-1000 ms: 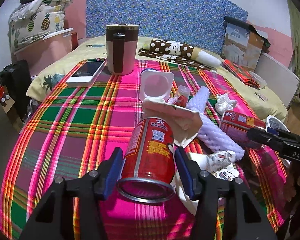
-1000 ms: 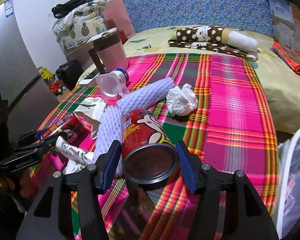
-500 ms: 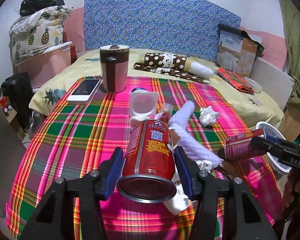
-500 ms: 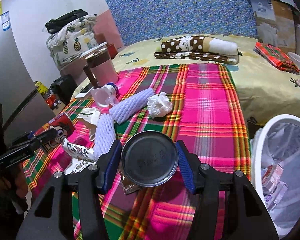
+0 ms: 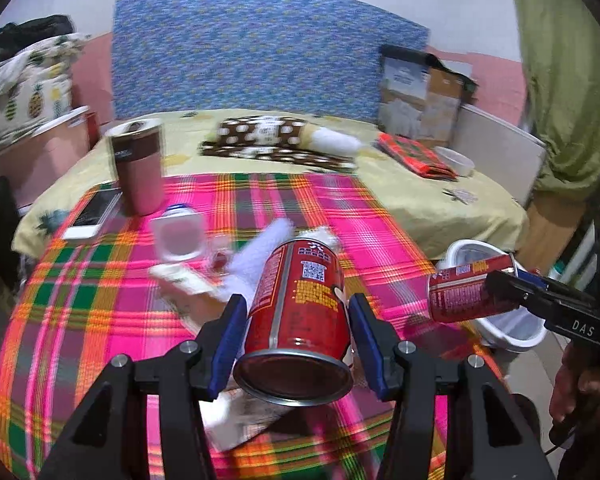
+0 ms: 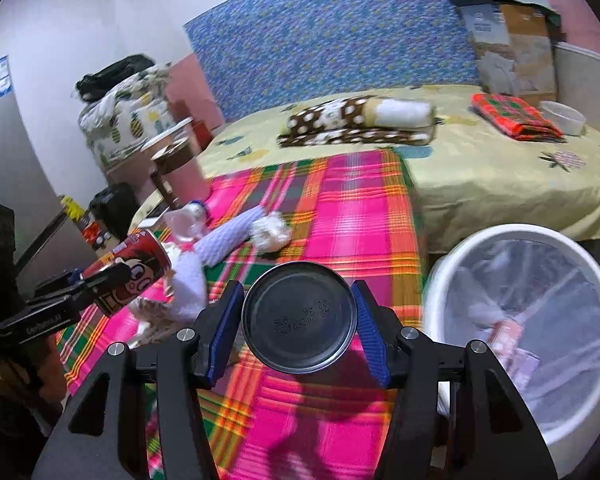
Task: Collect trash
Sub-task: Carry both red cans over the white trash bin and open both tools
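My left gripper [image 5: 298, 338] is shut on a red chip can [image 5: 300, 304], held in the air above the plaid table [image 5: 80, 300]. My right gripper [image 6: 300, 328] is shut on a second red chip can [image 6: 300, 322], seen end-on by its metal base; it also shows in the left wrist view [image 5: 470, 294]. The white trash bin [image 6: 516, 240] with a clear liner stands just right of the right gripper, with some wrappers inside. White foam nets [image 6: 228, 236], a crumpled tissue [image 6: 270, 232] and a clear plastic cup [image 5: 176, 236] lie on the table.
A pink and brown tumbler [image 5: 138, 170] and a phone [image 5: 94, 214] sit at the table's far left. Behind is a bed with a yellow sheet [image 6: 480, 160], a dotted roll [image 6: 356, 118] and a cardboard box [image 6: 508, 48]. A dark bag [image 6: 112, 208] stands left of the table.
Both grippers have lifted their cans off the table and pulled back. The right gripper has swung right, bringing the trash bin into view close beside it.
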Tool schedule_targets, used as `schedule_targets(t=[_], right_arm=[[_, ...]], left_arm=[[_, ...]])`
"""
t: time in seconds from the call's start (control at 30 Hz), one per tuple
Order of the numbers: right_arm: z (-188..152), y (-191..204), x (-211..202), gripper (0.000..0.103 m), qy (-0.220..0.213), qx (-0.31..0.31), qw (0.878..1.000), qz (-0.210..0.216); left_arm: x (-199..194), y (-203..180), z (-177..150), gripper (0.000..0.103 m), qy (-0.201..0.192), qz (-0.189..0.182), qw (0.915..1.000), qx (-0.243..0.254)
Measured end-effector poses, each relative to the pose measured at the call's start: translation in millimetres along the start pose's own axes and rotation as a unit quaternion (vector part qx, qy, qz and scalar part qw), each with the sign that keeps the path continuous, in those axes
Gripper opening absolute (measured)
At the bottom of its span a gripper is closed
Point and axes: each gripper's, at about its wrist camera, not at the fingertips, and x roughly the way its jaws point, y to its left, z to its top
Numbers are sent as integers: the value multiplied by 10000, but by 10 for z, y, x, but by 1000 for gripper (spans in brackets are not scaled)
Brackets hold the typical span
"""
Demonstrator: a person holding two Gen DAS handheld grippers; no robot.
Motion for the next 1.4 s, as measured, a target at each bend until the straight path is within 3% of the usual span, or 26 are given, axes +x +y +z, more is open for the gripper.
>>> schedule_targets(t=[0.33, 0.57, 0.9, 1.4], right_arm=[[-83, -736, -564, 56, -368, 566, 9937, -895], [-203, -1105, -729, 56, -370, 884, 9867, -1315], [-356, -1397, -729, 56, -151, 1015, 9808, -1658], [-436, -1538, -654, 57, 214, 915, 9758, -1975]], left_arm=[[392, -964, 121, 55, 197, -964, 9933, 610], [605, -1472, 125, 55, 367, -1390, 9850, 952], [914, -1861, 39, 55, 675, -1554, 9779, 1222], [1136, -2088, 1, 55, 900, -1618, 9725, 1415]])
